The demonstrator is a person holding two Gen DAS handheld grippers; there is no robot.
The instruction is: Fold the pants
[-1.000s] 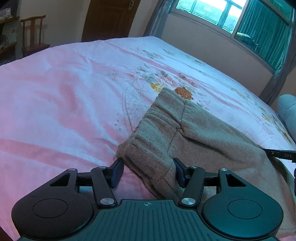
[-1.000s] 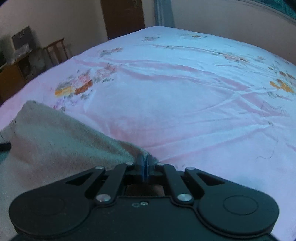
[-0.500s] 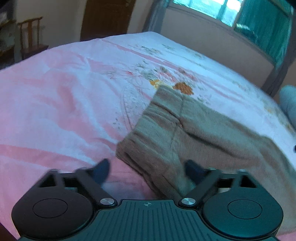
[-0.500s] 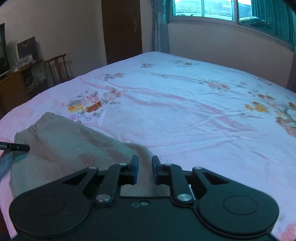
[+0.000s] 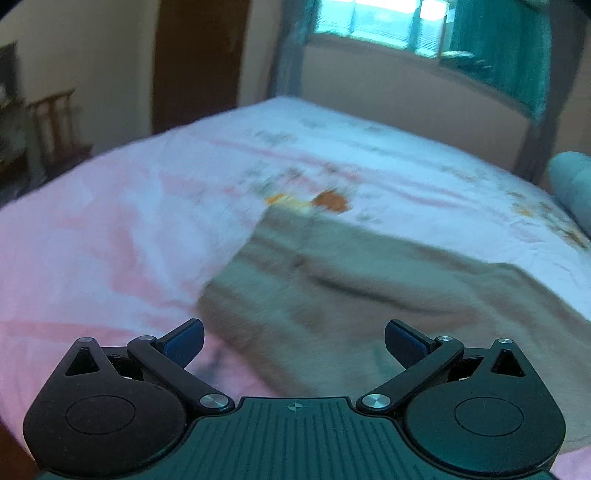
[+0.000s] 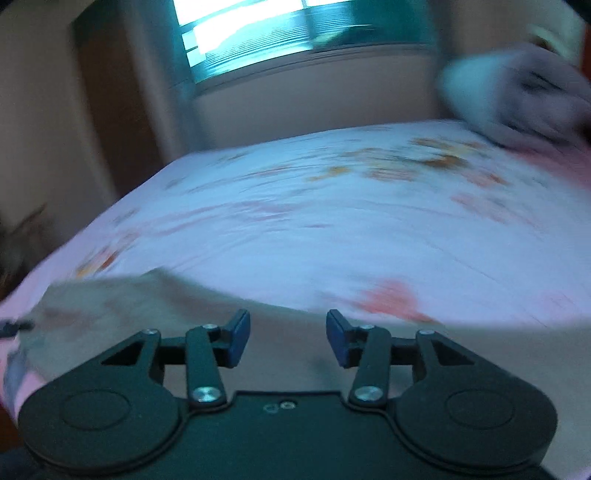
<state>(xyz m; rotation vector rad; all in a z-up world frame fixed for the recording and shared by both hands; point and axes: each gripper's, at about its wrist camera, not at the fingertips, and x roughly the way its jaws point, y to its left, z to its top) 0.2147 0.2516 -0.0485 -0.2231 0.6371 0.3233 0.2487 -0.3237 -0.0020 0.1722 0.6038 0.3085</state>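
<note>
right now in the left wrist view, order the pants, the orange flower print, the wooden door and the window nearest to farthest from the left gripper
1. pants, just ahead of the left gripper, toward the right
2. orange flower print, on the sheet past the pants
3. wooden door, beyond the bed, left
4. window, far wall, right

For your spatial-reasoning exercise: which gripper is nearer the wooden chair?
Left. The left gripper faces the wooden chair at the bed's left; the right gripper sits further right over the pants.

We can read no text, label, brand or number in either view; both are blurred by motion, and no legible marking shows on anything.
</note>
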